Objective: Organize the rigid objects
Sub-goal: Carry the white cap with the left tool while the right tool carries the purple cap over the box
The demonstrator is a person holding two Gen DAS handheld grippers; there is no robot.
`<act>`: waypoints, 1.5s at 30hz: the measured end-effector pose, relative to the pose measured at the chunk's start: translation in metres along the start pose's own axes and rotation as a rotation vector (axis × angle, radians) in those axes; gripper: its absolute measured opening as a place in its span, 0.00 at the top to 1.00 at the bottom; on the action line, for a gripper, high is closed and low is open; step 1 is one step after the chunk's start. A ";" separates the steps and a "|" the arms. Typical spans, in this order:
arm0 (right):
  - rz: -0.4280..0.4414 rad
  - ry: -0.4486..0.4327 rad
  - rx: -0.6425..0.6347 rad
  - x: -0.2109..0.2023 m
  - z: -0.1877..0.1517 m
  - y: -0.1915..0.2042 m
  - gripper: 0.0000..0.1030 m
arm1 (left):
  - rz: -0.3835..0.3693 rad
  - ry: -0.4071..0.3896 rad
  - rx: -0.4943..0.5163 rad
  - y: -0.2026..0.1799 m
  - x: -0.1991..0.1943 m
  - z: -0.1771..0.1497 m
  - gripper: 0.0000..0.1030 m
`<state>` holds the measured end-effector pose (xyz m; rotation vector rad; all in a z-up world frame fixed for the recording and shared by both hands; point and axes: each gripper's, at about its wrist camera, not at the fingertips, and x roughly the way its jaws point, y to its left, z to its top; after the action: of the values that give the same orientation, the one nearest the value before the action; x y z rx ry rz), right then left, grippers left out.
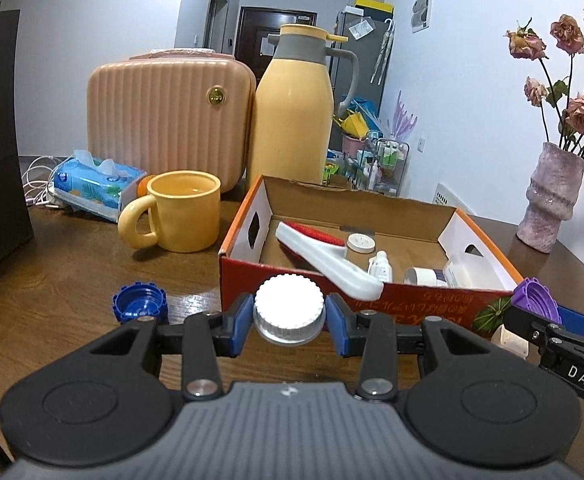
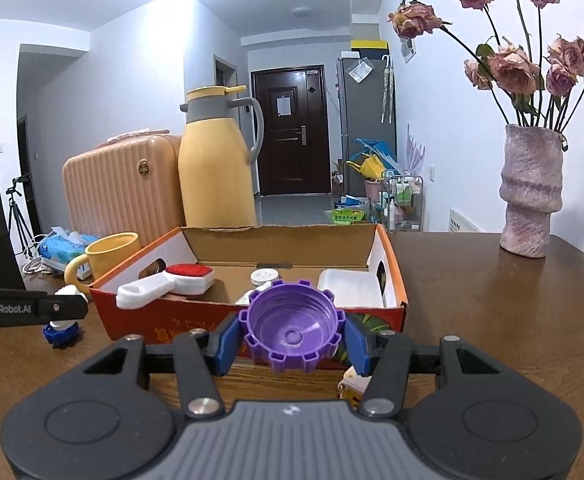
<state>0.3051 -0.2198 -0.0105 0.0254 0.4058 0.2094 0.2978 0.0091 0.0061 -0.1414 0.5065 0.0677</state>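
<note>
My left gripper (image 1: 289,316) is shut on a white ribbed cap (image 1: 289,308), held just in front of the near wall of the orange cardboard box (image 1: 332,300). My right gripper (image 2: 292,340) is shut on a purple notched cap (image 2: 292,326), open side facing me, also in front of the box (image 2: 163,320). The purple cap (image 1: 536,300) shows at the right of the left wrist view. Inside the box lie a white and red brush (image 1: 324,256), small bottles (image 1: 380,266) and a white tray (image 2: 348,288). A blue cap (image 1: 139,302) rests on the table left of the box.
Behind the box stand a yellow mug (image 1: 179,210), a yellow thermos jug (image 1: 296,108), a pink ribbed case (image 1: 163,120) and a tissue pack (image 1: 91,186). A pink vase with dried roses (image 2: 530,192) stands on the table's right. A small cream object (image 2: 354,386) lies under my right gripper.
</note>
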 end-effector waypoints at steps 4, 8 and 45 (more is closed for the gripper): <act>0.001 -0.007 -0.005 0.002 0.005 0.002 0.48 | -0.001 -0.013 0.004 -0.001 0.000 0.007 0.60; 0.001 -0.011 -0.008 0.004 0.009 0.004 0.48 | -0.003 -0.026 0.010 -0.003 0.002 0.014 0.60; 0.028 -0.015 0.012 0.080 0.048 0.000 0.48 | 0.010 -0.062 0.013 -0.032 0.070 0.060 0.60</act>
<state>0.3957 -0.2026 0.0021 0.0448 0.3923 0.2339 0.3907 -0.0109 0.0278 -0.1234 0.4458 0.0785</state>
